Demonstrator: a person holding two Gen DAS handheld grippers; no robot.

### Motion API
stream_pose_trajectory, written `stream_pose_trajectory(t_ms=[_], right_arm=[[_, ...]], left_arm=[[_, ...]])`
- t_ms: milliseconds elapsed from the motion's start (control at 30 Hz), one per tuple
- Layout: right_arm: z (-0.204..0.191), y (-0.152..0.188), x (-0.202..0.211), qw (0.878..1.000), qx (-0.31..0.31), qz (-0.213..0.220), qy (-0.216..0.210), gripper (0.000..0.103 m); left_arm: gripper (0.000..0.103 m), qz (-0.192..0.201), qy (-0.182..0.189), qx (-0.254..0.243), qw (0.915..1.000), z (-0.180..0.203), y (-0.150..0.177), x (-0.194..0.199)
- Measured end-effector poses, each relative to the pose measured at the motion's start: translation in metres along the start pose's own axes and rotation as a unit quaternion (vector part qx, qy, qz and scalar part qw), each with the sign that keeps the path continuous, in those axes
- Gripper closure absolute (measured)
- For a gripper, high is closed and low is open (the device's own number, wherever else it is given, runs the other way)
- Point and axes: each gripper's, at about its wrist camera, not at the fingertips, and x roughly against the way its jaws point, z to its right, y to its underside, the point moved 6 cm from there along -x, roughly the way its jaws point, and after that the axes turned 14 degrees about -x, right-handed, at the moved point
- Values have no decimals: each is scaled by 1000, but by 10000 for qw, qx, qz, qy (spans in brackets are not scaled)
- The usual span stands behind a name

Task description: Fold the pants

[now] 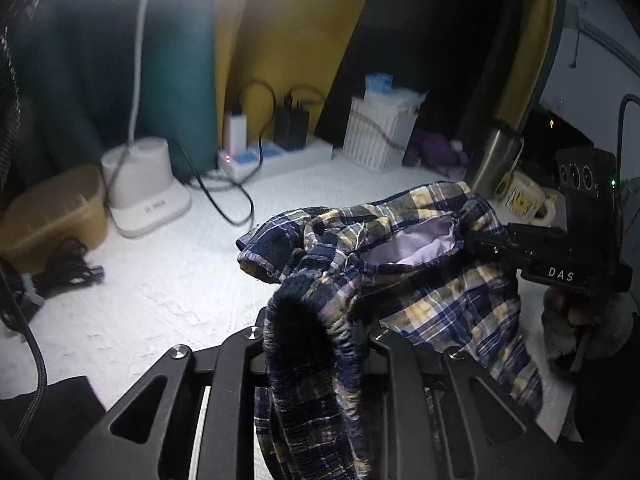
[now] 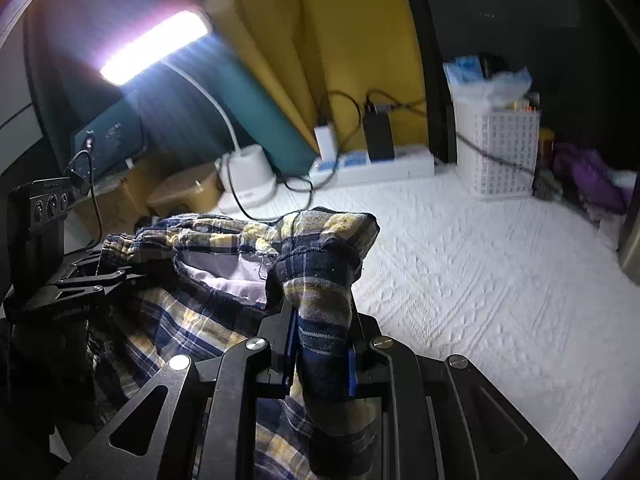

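Observation:
The plaid pants [image 1: 420, 264], navy, yellow and white, hang bunched between my two grippers above a white textured cloth [image 1: 160, 280]. My left gripper [image 1: 316, 328] is shut on the dark elastic waistband, which loops up between its fingers. My right gripper [image 1: 476, 240] shows in the left wrist view at the right, shut on the other side of the waistband. In the right wrist view my right gripper [image 2: 320, 320] pinches a fold of the pants [image 2: 192, 280]. The left gripper [image 2: 108, 280] grips the fabric at the left. A pale pocket lining [image 2: 236, 276] shows inside.
At the back stand a white lamp base [image 1: 140, 192], a power strip with chargers and cables [image 1: 276, 152], a white plastic basket [image 1: 376, 136], a tan tub [image 1: 52, 216] and a mug [image 1: 524, 200]. The lit lamp head [image 2: 156, 44] glares above. Yellow and teal curtains hang behind.

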Motion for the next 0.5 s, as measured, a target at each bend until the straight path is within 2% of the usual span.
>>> stream_pose_trajectory(t_ms=[233, 500], right_arm=[[-23, -12, 43, 9987, 239, 447, -8, 84], [-51, -16, 83, 9953, 423, 863, -77, 84]], left_arm=[[85, 514, -211, -218, 9982, 14, -18, 46], [85, 851, -339, -315, 9953, 26, -27, 86]])
